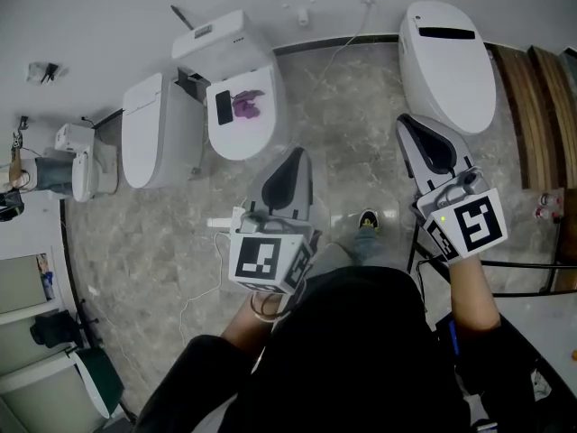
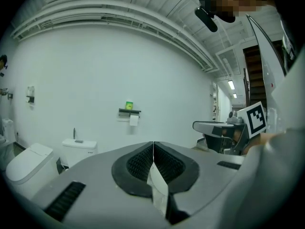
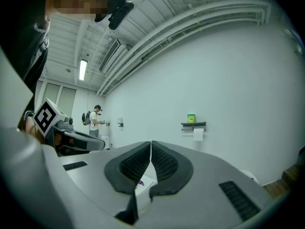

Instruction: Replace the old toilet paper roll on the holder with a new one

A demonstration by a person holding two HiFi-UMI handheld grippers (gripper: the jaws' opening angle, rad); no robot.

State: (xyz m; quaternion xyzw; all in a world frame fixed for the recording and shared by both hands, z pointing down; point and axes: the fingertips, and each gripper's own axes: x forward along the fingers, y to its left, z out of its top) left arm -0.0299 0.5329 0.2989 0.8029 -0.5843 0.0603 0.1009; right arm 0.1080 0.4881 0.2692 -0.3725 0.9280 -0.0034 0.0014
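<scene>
The toilet paper holder (image 2: 129, 111) is a dark shelf on the far white wall. A green container (image 2: 129, 105) stands on it and a strip of white paper (image 2: 134, 120) hangs below. In the right gripper view the same holder (image 3: 193, 124) shows with the paper (image 3: 198, 134) under it. My left gripper (image 2: 153, 144) is shut with nothing in it, pointing at the wall; in the head view the left gripper (image 1: 296, 154) hovers over the marble floor. My right gripper (image 3: 151, 143) is shut and empty too, and the right gripper (image 1: 403, 121) is held beside a white toilet.
Several white toilets stand along the wall: one (image 1: 153, 129) at the left, one with a tank (image 1: 225, 39) whose lid carries a black phone and a purple thing (image 1: 248, 105), one (image 1: 446, 61) at the right. Wooden steps (image 1: 532, 106) rise far right. A person (image 3: 97, 118) stands far off.
</scene>
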